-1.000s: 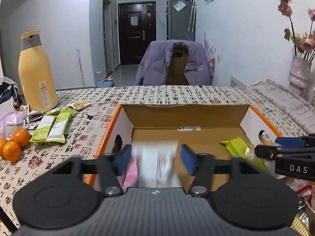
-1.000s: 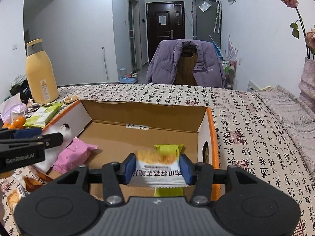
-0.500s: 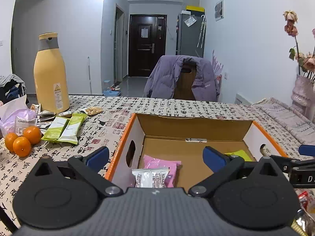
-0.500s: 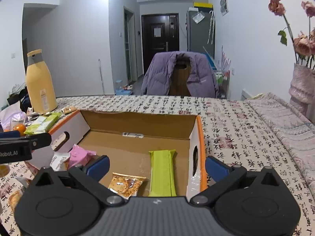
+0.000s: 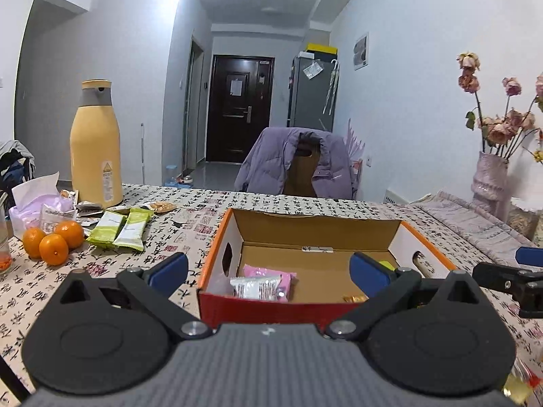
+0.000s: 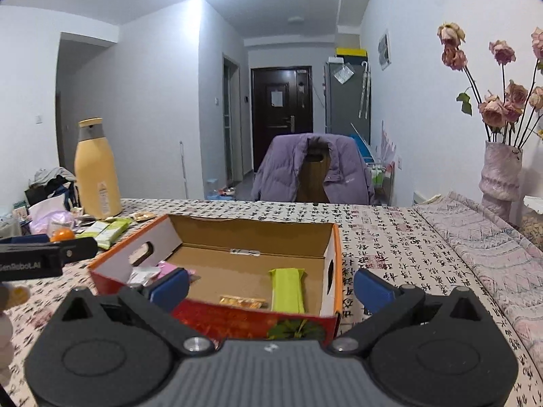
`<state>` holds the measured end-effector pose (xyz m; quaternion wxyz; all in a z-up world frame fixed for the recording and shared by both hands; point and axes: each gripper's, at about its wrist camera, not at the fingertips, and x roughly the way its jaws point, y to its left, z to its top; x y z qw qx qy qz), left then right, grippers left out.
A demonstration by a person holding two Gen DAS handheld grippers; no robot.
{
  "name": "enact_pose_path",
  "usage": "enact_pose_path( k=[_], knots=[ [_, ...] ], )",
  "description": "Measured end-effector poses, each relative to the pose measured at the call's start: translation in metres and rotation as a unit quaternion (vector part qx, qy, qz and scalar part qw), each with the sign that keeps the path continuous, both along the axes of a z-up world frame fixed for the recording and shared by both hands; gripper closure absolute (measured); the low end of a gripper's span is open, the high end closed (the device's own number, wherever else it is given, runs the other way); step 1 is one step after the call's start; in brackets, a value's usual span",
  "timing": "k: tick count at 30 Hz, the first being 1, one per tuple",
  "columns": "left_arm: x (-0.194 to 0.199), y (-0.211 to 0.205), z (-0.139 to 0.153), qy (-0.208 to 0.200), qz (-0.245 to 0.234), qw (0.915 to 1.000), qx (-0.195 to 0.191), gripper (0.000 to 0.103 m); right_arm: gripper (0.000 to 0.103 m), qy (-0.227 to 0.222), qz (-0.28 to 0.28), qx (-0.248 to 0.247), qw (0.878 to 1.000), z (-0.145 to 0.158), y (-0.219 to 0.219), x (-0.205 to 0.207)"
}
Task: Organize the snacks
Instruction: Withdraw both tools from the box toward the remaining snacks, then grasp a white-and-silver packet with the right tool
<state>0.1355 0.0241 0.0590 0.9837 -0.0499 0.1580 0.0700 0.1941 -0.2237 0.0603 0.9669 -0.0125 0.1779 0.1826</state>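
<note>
left wrist view: the cardboard box [image 5: 404, 235] holds a pink packet [image 5: 271, 276], white packet [image 5: 254, 287], green bar [image 6: 286, 290] and orange packet [image 6: 241, 302]. left of it, two green bars [image 5: 118, 230] wait. left gripper [image 5: 268, 269] and right gripper [image 6: 271, 286] are spread wide, empty.

The box [image 6: 334, 264] stands open on the bench, orange-rimmed, red in front. Inside it – a pink pack [image 5: 269, 276] at the left with a white pack [image 5: 253, 287] lying on it, a green bar [image 6: 287, 290] lengthwise at the right, an orange pack [image 6: 241, 302] flat beside it. Two green-white bars [image 5: 118, 230] lie outside, left of the box, side by side
</note>
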Motion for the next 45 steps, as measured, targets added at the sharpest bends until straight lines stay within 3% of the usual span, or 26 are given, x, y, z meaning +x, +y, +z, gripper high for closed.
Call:
enact_pose_path(
  k=[10,23,25,31,36,40,45],
  knots=[
    [-0.049,0.002,-0.017,-0.003,-0.020,0.9998,0.003,0.000,0.000,-0.010,0.016,0.003,1.000,-0.019,-0.001,-0.057],
    [-0.090,0.015,-0.056,0.029,-0.032,0.9990,-0.011,0.000,0.000,0.000,0.023,0.002,1.000,-0.045,0.001,-0.099],
    [-0.092,0.018,-0.059,0.035,-0.029,0.9989,-0.012,0.000,0.003,0.001,0.028,-0.005,1.000,-0.047,0.004,-0.102],
    [-0.097,0.023,-0.059,0.034,-0.030,0.9988,-0.018,0.000,0.038,0.016,0.049,-0.021,0.998,-0.049,0.024,-0.101],
    [-0.098,0.021,-0.059,0.034,-0.037,0.9986,-0.018,0.000,0.064,0.055,0.068,-0.047,0.995,-0.059,0.049,-0.089],
    [-0.098,0.022,-0.061,0.036,-0.040,0.9983,-0.023,0.000,0.073,0.091,0.070,-0.050,0.992,-0.071,0.061,-0.076],
    [-0.097,0.024,-0.063,0.040,-0.039,0.9980,-0.030,0.000,0.073,0.101,0.061,-0.055,0.991,-0.076,0.067,-0.071]
  ],
)
